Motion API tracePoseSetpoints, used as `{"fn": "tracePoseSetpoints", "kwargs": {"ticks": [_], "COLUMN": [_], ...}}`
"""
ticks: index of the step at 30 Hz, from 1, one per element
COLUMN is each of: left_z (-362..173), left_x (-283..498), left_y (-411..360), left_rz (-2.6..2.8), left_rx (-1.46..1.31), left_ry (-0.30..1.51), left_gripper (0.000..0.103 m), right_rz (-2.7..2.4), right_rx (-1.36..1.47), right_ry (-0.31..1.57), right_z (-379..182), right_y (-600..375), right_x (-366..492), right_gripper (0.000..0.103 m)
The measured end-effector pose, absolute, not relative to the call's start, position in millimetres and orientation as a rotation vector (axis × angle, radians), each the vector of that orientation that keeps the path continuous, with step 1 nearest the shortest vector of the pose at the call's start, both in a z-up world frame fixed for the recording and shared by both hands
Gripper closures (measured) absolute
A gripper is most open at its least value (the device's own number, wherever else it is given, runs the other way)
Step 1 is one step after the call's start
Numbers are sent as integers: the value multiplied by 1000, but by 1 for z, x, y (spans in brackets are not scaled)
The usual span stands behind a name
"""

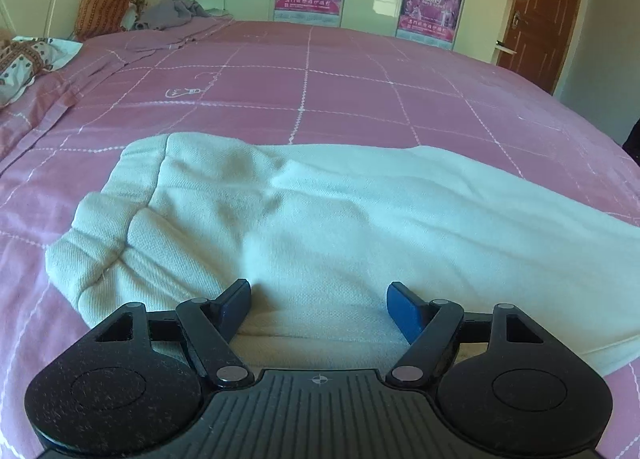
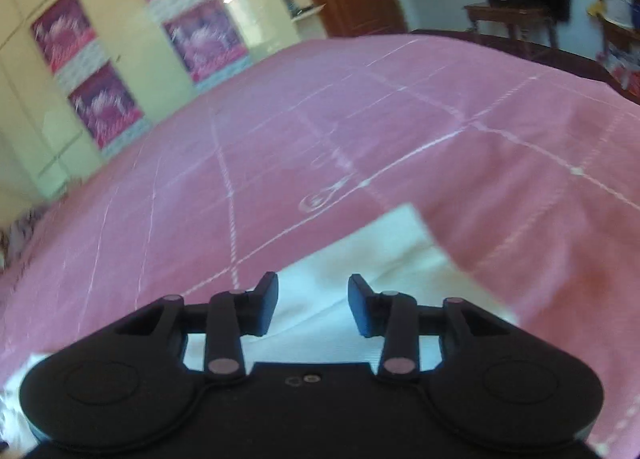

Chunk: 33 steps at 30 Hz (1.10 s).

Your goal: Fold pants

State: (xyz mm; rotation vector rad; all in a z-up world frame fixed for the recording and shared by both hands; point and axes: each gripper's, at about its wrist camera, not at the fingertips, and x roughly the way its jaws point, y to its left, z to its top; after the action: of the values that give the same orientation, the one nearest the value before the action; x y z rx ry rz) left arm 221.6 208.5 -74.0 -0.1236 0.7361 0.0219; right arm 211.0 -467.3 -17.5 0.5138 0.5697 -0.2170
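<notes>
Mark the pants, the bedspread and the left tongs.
pants [image 1: 320, 215], left wrist view, middle of the cloth
bedspread [image 1: 348, 91], left wrist view, bare checked part
left tongs [image 1: 319, 299], left wrist view, between the tips

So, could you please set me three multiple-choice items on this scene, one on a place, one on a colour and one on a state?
1. Where do the pants lie?
A. on the bed
B. on a chair
C. on the floor

2. What colour is the bed cover?
A. blue
B. pink with white lines
C. plain grey

3. How is the left gripper?
A. shut on the pants
B. shut on nothing
C. open

Answers:
1 A, the white pants are spread on the cover in both views.
2 B, a white grid crosses the pink cloth.
3 C, its blue fingers stand wide apart over the pants, gripping nothing.
</notes>
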Motion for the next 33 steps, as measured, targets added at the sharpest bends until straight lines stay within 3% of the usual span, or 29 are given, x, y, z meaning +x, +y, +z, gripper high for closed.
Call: {"fn": "tracePoseSetpoints", "kwargs": {"ticks": [5, 14, 15, 16, 17, 21, 24, 29, 33], "left_z": [-71, -81, -81, -81, -81, -80, -75, -41, -51], "left_x": [202, 206, 207, 208, 209, 212, 215, 198, 206], "left_y": [204, 204, 203, 203, 203, 200, 200, 217, 245], "left_rz": [50, 42, 46, 51, 54, 56, 64, 142, 235], "left_rx": [-139, -126, -124, -126, -129, -112, -99, -103, -63], "left_ry": [717, 730, 731, 734, 737, 749, 760, 654, 766], "left_gripper": [28, 24, 24, 24, 24, 23, 24, 24, 24], "right_rz": [-207, -120, -109, -112, -122, -129, -221, -205, -220], "right_rx": [767, 1083, 1096, 1073, 1028, 840, 935, 913, 932], "right_ry": [487, 478, 470, 480, 504, 392, 575, 553, 555], "right_z": [-33, -101, -101, -100, -95, -60, -96, -89, -91], "right_y": [-517, -533, -534, -533, -529, -507, -521, -519, -518], "right_x": [134, 145, 148, 153, 157, 140, 159, 156, 156], "right_gripper": [46, 49, 62, 90, 97, 97, 97, 95, 95]}}
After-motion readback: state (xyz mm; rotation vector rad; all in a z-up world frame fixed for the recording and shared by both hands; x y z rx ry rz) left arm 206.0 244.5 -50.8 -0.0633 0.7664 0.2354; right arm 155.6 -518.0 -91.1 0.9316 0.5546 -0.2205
